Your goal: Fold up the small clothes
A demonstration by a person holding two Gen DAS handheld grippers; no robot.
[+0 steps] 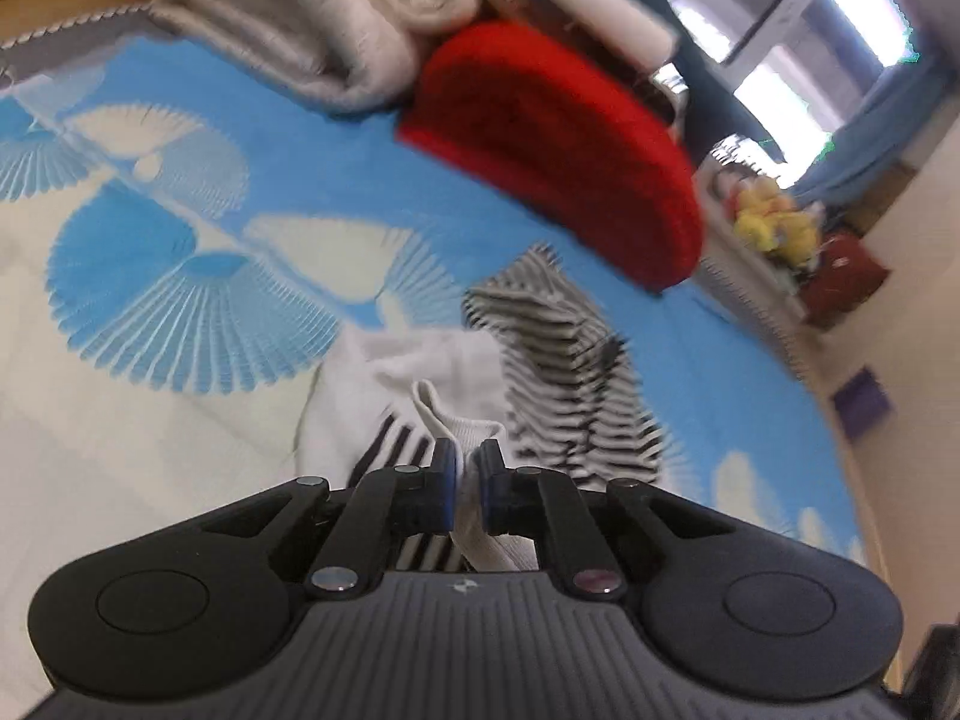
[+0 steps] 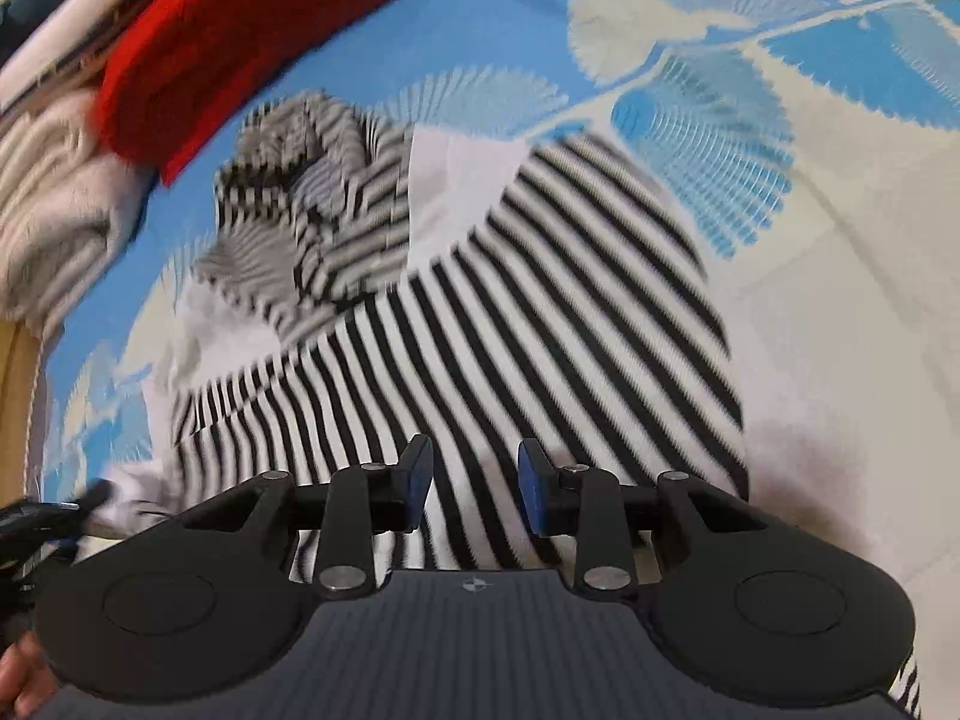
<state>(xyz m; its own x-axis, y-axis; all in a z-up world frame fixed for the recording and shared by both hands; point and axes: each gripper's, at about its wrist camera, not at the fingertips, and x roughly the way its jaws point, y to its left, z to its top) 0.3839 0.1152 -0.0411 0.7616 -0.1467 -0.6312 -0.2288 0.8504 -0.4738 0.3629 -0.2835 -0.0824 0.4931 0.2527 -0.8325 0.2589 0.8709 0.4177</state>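
Two grippers work a black-and-white striped garment [image 2: 540, 300] lying on a blue-and-cream leaf-print bedspread [image 2: 780, 240]. At lower centre of the left wrist view, the left gripper [image 1: 469, 465] is clamped on the garment's white ribbed edge [image 1: 462, 426]. The right gripper [image 2: 475, 471] stands parted just above the striped cloth, pinching nothing. Garment's long axis runs lower centre to upper left, toward a red folded item [image 2: 240, 30]. No lettering is legible.
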